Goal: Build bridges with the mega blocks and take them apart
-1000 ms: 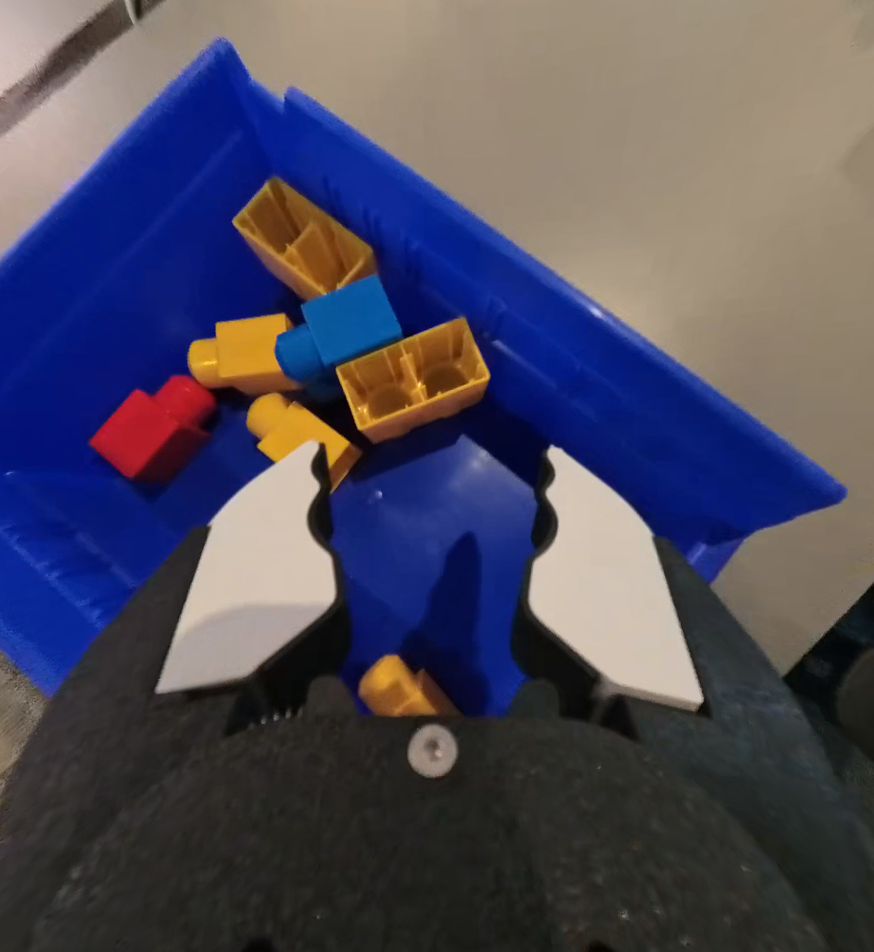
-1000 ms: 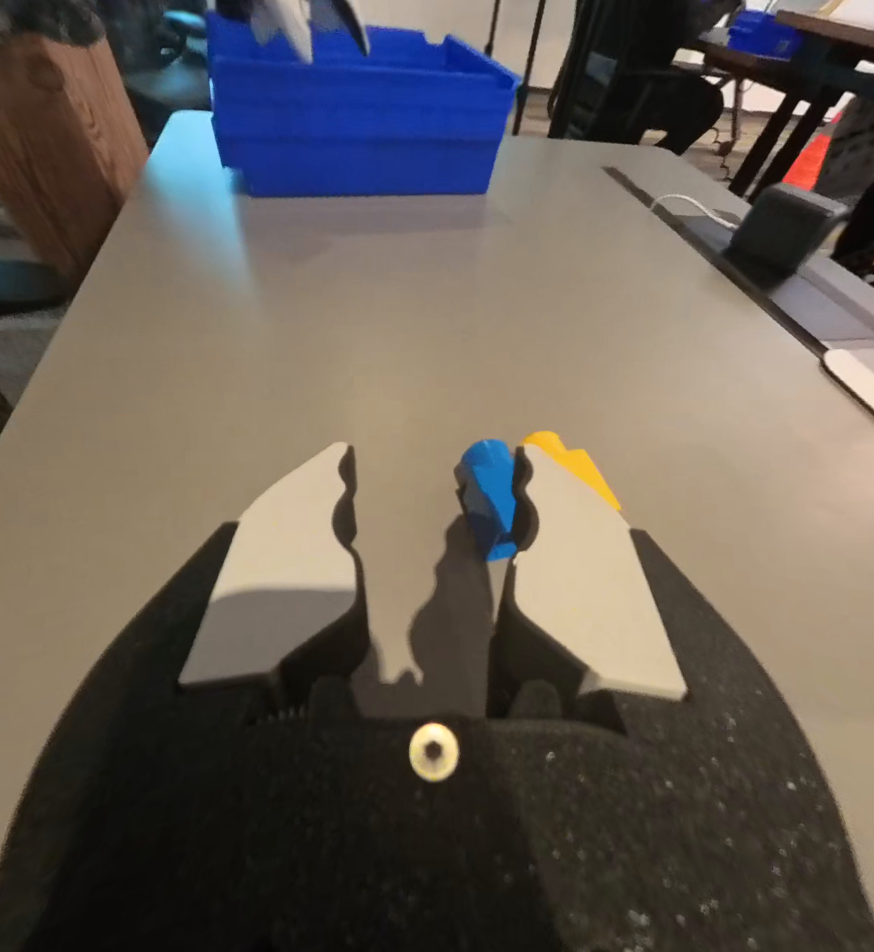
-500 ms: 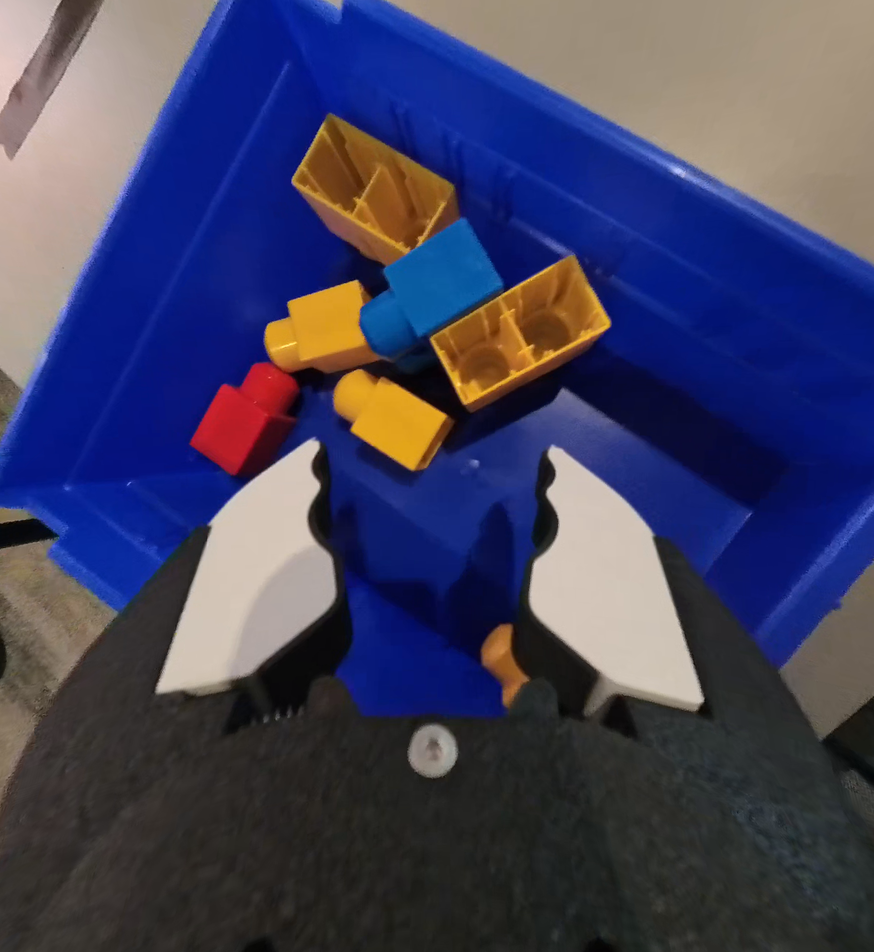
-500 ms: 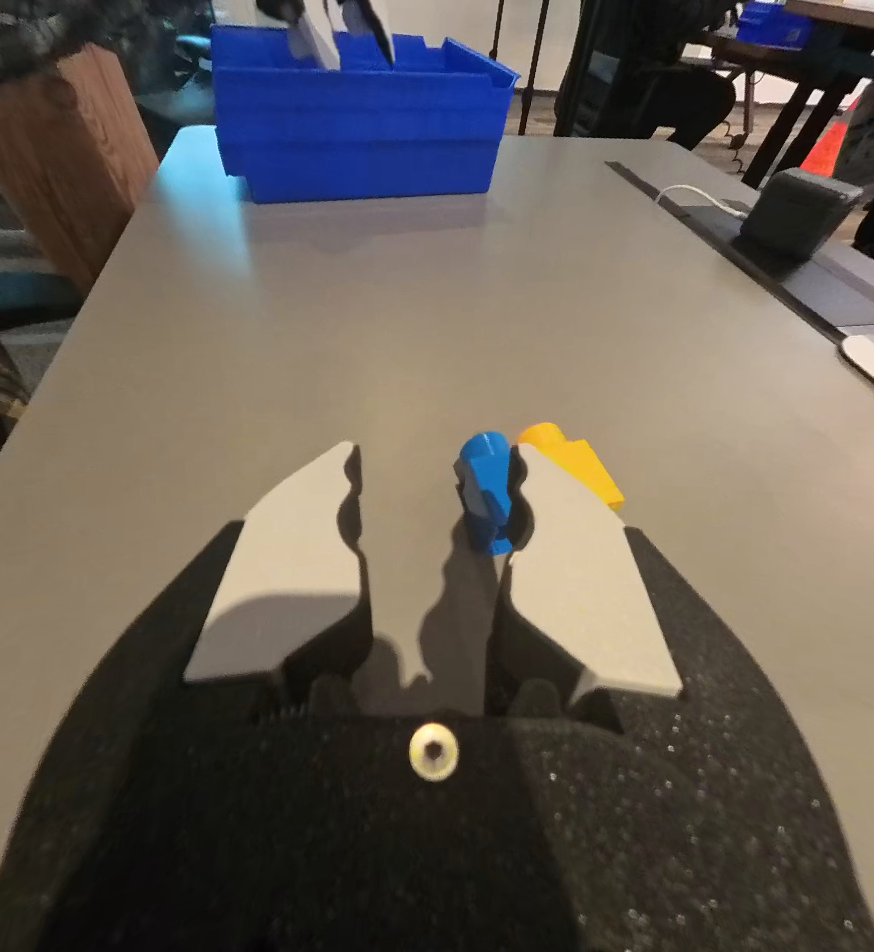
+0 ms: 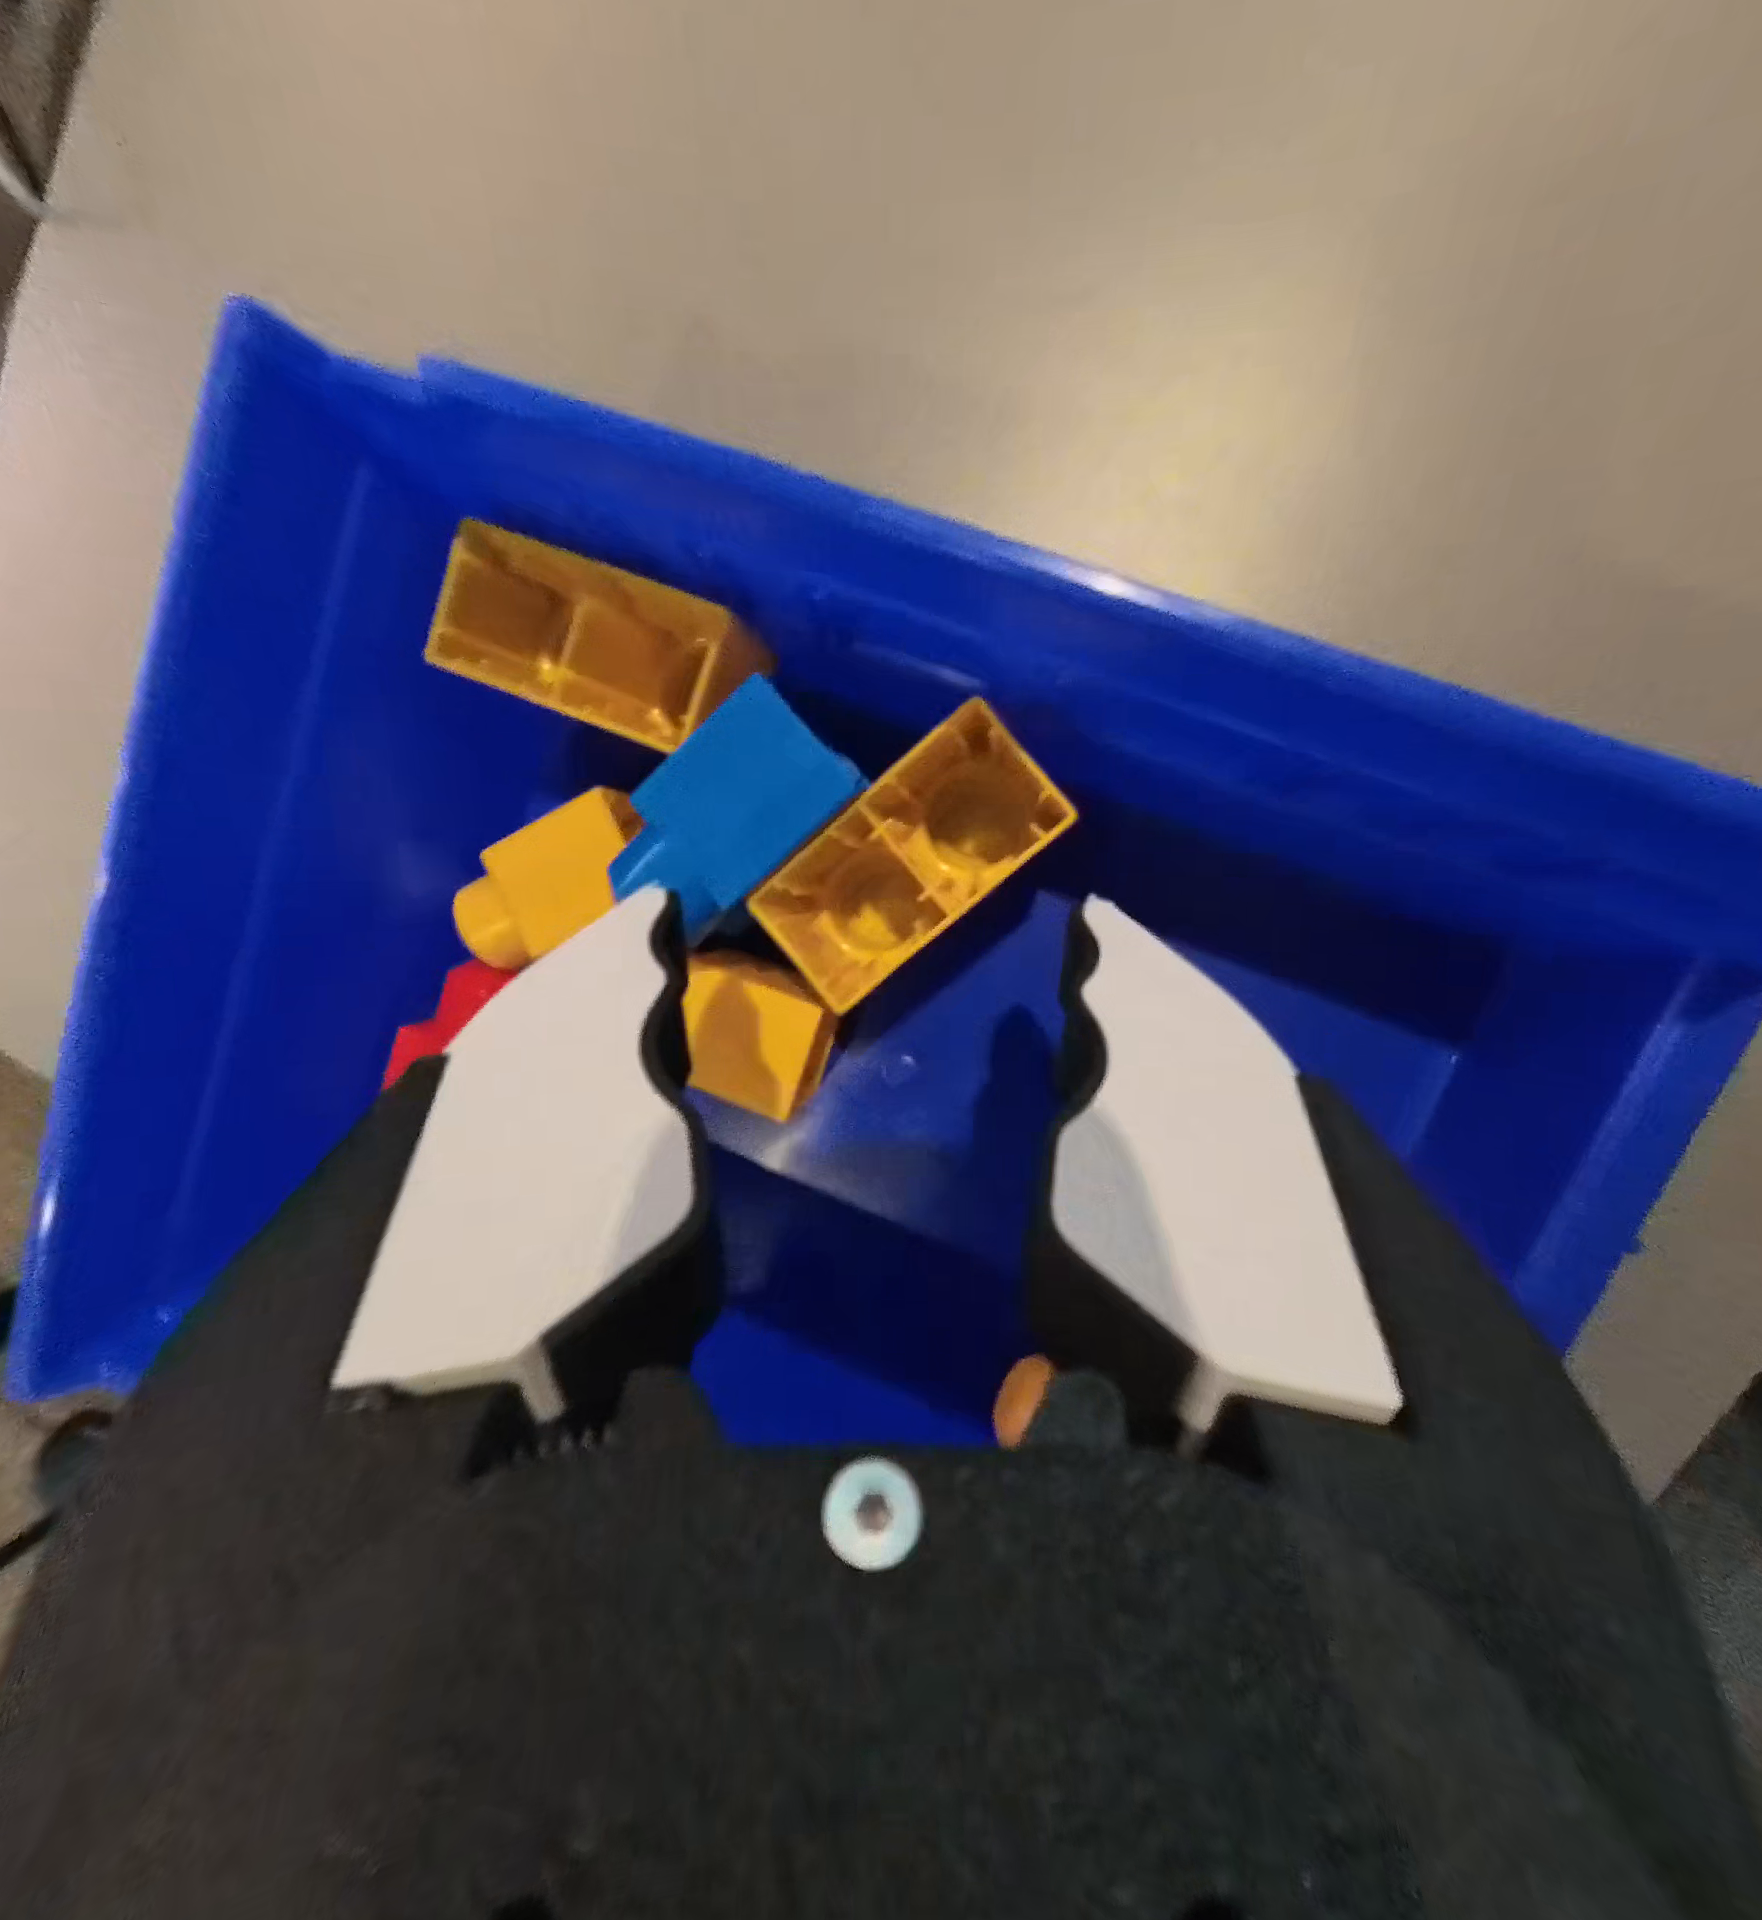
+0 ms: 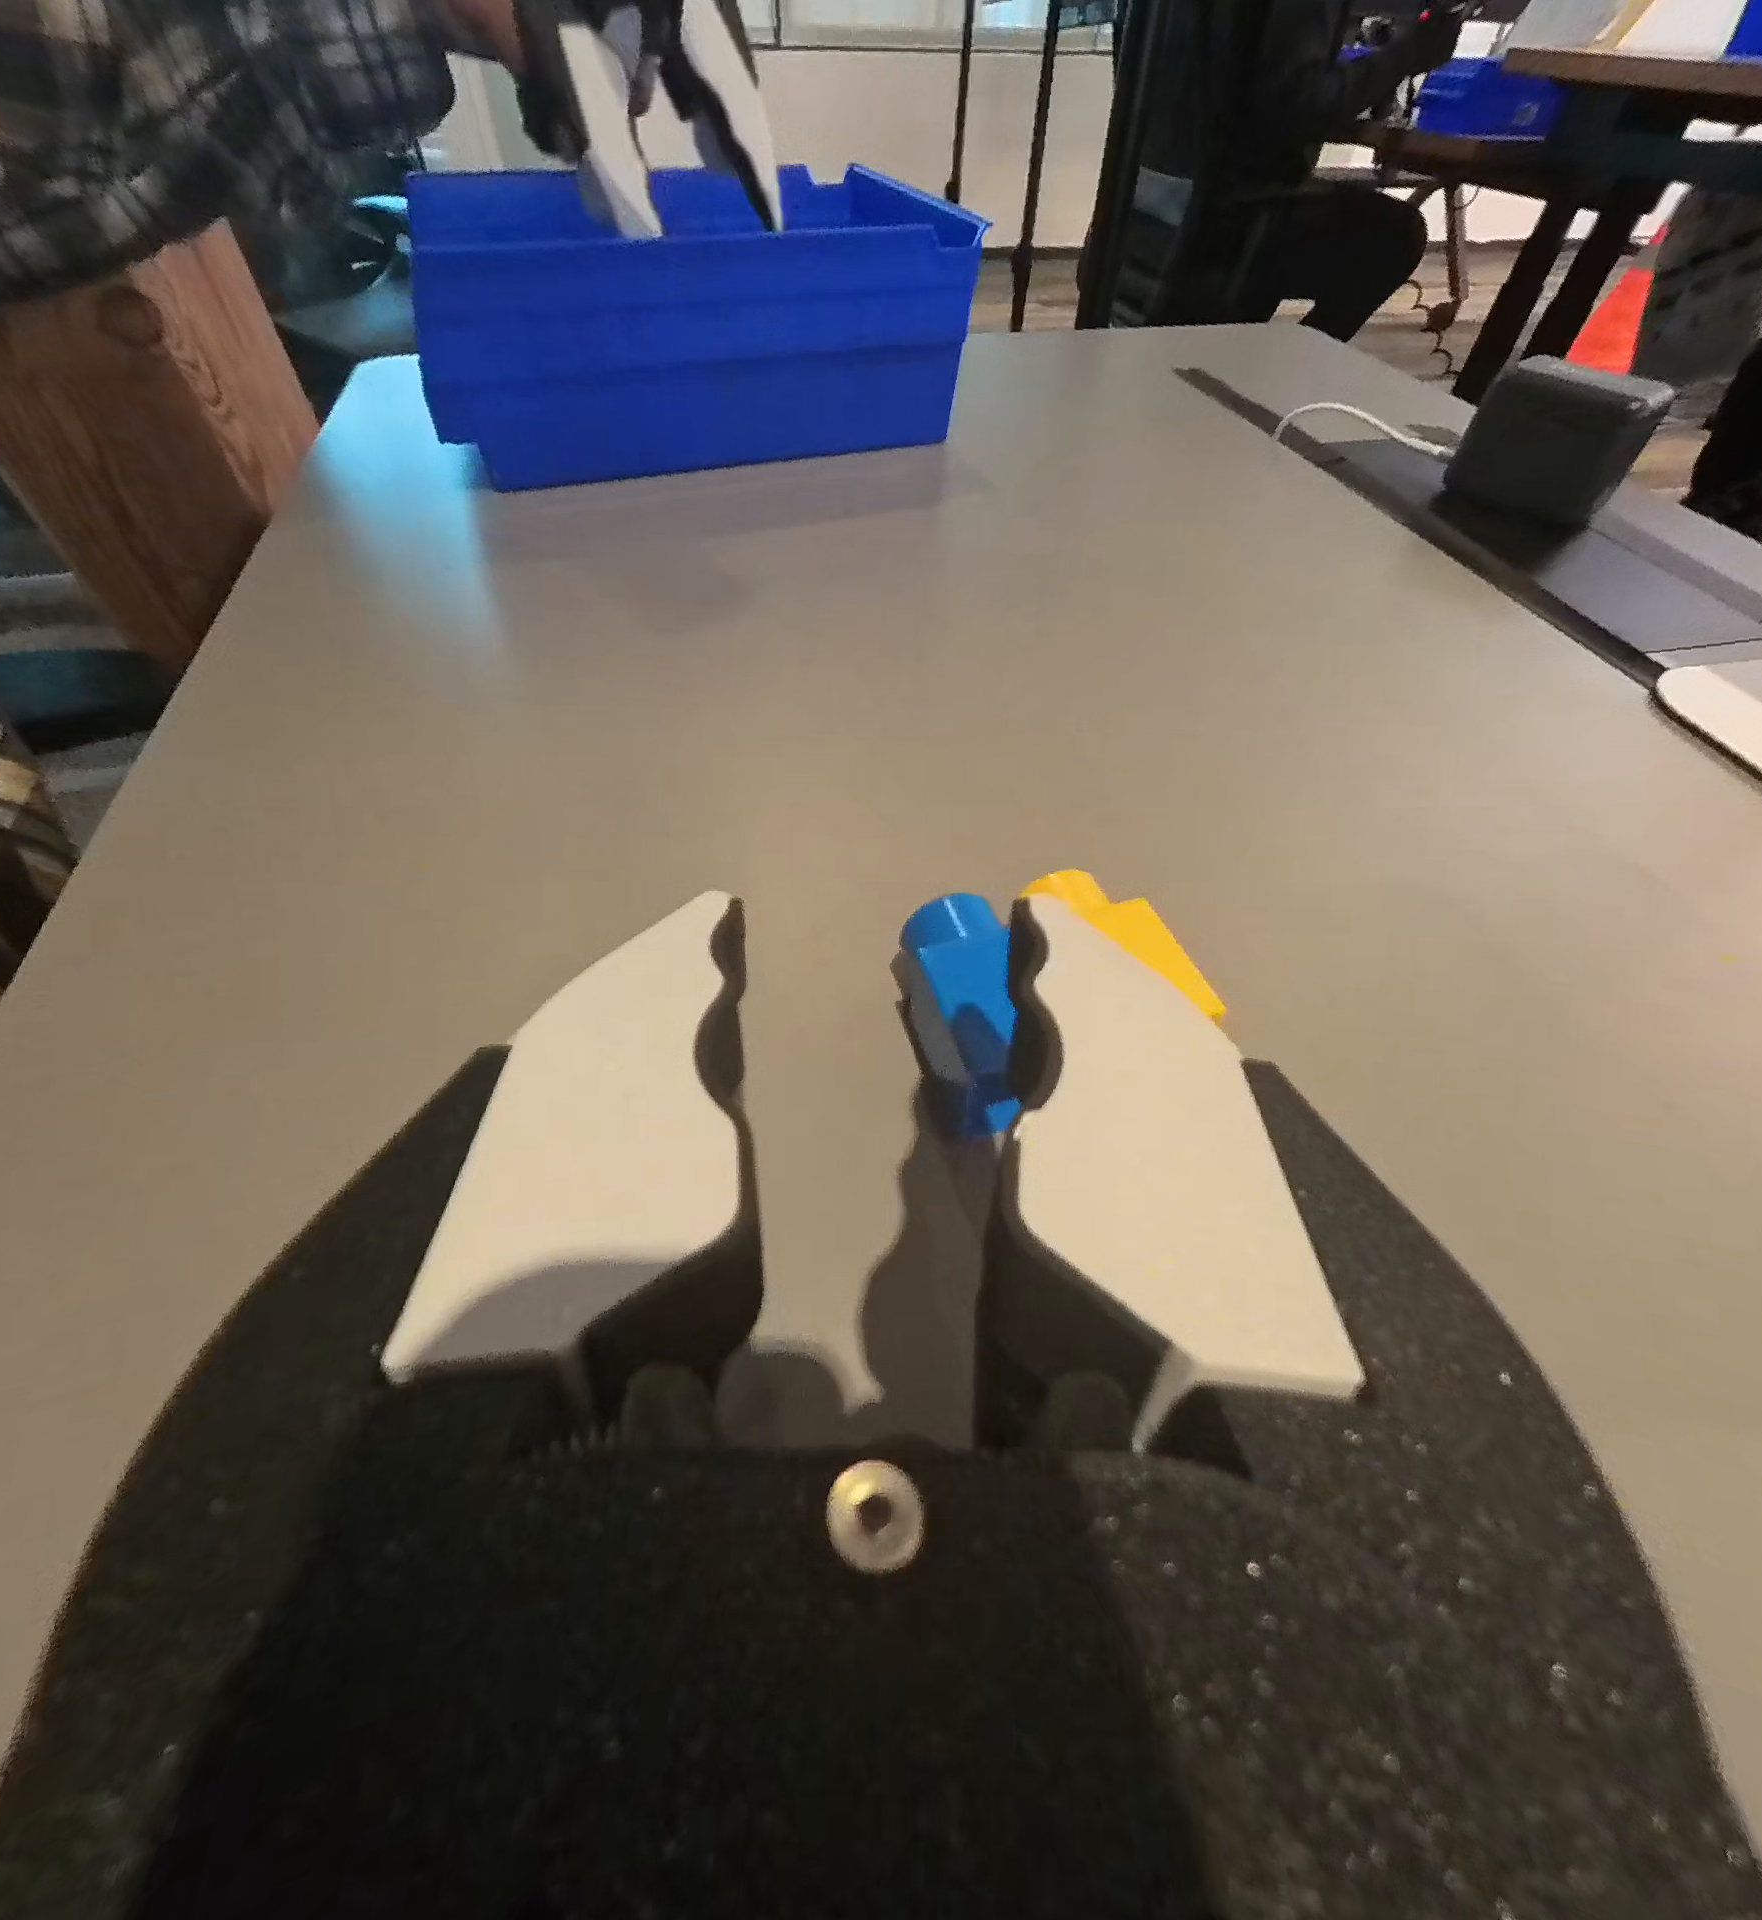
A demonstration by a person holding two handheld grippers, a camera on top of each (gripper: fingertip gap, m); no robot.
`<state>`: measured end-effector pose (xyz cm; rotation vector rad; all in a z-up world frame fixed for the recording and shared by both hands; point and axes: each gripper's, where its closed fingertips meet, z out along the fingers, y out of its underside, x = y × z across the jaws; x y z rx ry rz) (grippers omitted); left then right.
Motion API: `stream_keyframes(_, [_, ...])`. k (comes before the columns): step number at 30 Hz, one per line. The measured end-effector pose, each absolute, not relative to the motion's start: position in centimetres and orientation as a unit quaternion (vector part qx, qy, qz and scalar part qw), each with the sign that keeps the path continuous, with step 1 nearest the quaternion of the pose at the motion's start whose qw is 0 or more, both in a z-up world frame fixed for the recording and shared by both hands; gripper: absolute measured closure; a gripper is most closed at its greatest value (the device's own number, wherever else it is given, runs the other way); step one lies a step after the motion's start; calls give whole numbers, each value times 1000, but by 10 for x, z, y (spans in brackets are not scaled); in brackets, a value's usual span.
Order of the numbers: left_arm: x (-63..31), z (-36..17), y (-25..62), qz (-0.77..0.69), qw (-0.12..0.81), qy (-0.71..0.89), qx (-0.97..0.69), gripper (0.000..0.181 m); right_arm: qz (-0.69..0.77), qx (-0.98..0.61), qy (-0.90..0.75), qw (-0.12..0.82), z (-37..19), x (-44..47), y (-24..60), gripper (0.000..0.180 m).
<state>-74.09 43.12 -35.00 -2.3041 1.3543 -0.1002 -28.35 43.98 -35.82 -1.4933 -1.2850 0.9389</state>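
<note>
- Blue plastic bin (image 5: 264, 935) sat at the far end of the grey bench (image 6: 856, 675), holding a jumble of mega blocks: two hollow yellow bricks (image 5: 908, 852), a blue single-stud block (image 5: 742, 810), small yellow blocks (image 5: 752, 1039) and a red block (image 5: 430, 1029), half hidden.
- Left gripper (image 5: 866, 925) reached into the bin, jaws spread, empty, just above the small yellow blocks.
- Right gripper (image 6: 872, 925) hovered low over the bench, jaws apart, gripping nothing.
- Blue small block (image 6: 960, 997) and yellow small block (image 6: 1147, 935) lay on the bench against its right finger (image 6: 1147, 1195).
</note>
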Motion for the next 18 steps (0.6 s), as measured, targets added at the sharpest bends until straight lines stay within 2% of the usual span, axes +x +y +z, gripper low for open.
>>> stream_keyframes(1, [-737, -352, 429, -31, 225, 506, -832, 112, 383, -607, -520, 463, -358, -283, 440, 132])
stream_keyframes(3, [-727, -355, 424, -21, 221, 539, -813, 118, 385, -607, -516, 465, -357, -282, 441, 132])
stream_keyframes(7, [-721, -372, 421, 12, 200, 582, -788, 119, 388, -610, -510, 466, -356, -283, 443, 132])
stream_keyframes(13, [-732, -383, 413, 23, 190, 571, -799, 122, 390, -608, -513, 464, -356, -288, 441, 132])
stream_keyframes(18, [-755, -389, 369, 2, 130, 539, -832, 128, 397, -606, -511, 463, -355, -289, 441, 133])
